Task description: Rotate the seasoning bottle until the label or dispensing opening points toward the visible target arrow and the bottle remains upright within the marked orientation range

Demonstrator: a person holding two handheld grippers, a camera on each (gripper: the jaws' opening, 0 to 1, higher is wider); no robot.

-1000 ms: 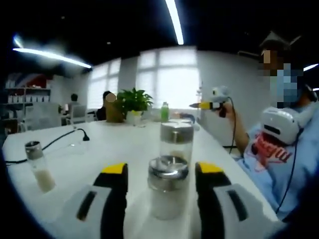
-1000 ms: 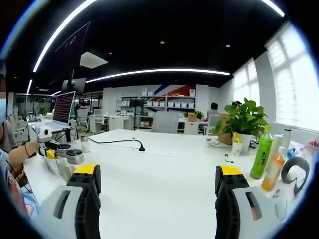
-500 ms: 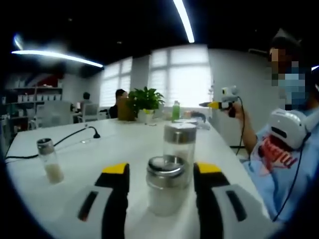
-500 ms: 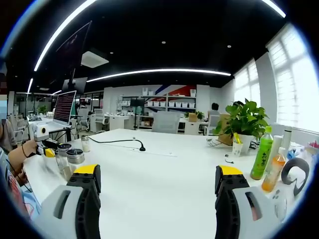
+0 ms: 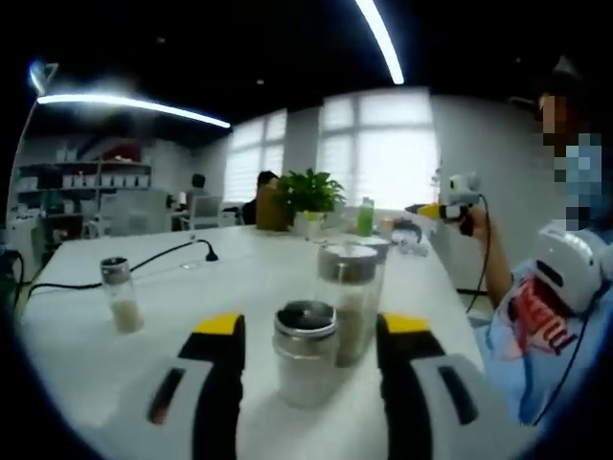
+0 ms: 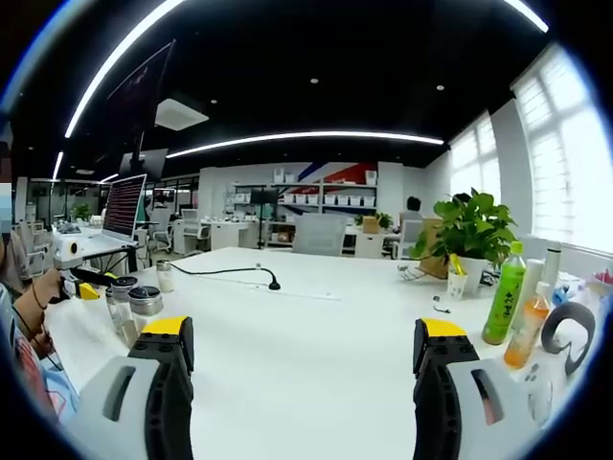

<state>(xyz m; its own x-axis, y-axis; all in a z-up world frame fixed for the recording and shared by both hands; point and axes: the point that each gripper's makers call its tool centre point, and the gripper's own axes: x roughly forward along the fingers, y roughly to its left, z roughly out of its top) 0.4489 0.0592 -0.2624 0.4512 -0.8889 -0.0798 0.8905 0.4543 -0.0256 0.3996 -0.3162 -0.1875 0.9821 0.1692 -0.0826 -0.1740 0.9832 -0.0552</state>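
Observation:
A short seasoning bottle [image 5: 305, 356] with a metal lid and pale powder stands upright on the white table [image 5: 192, 287]. It sits between the jaws of my left gripper [image 5: 313, 328], which is open and not touching it. Just behind it stands a taller metal-capped bottle [image 5: 348, 299]. A third small bottle [image 5: 120, 295] stands apart on the left. My right gripper [image 6: 305, 331] is open over bare table with nothing between its jaws, and it also appears far right, the right gripper [image 5: 450, 196], in a person's hand. From the right gripper view the short bottle [image 6: 145, 300] and left gripper [image 6: 75, 284] are at far left.
A black cable [image 6: 230, 272] runs across the table. A potted plant [image 6: 469, 230], a green drink bottle [image 6: 505, 292] and an orange one [image 6: 523, 333] stand along the far right side. A person [image 5: 546, 297] sits at the table's edge. A monitor [image 6: 124, 206] stands beyond.
The left gripper's camera has drawn back and swung a little, so the short bottle looks smaller between the jaws. In the right gripper view the left gripper sits slightly further left. Both grippers stay open.

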